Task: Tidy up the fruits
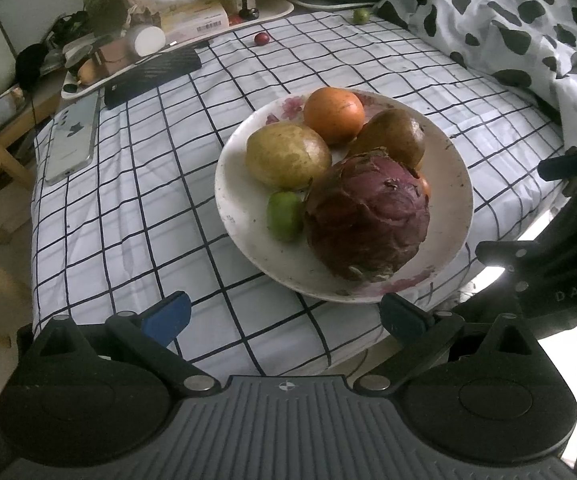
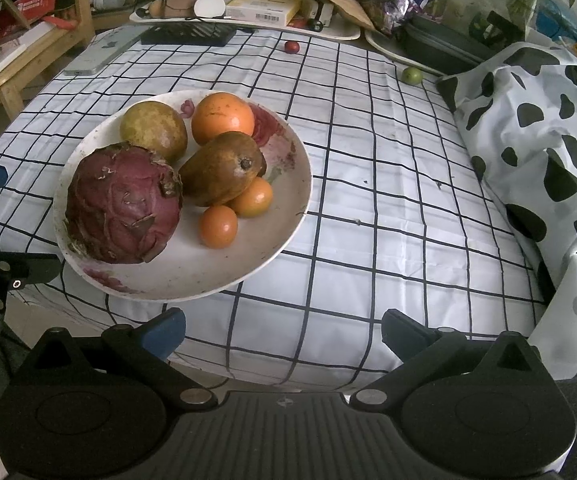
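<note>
Two hand-held grippers hang over the near edge of the surface, which has a white cloth [image 2: 368, 200] with black squares. The left hand-held gripper [image 1: 286, 316] has its blue fingers spread wide and holds nothing. The right hand-held gripper [image 2: 284, 330] is wide open too, with nothing in it.

A white plate [image 2: 288, 184] with pink flowers sits near the front edge, a bit toward the left side. On it lie a big purple fruit [image 2: 122, 204], a yellow pear [image 2: 153, 130], a brown pear [image 2: 224, 168], a big orange [image 2: 223, 117], two small oranges [image 2: 218, 227] touching each other, and a small green fruit [image 1: 285, 216] beside the purple one.

Near the back edge, well apart from the plate, a small red fruit [image 2: 291, 47] and a small green ball fruit [image 2: 412, 75] lie on the cloth. A spotted blanket [image 2: 548, 140] covers the right side.
</note>
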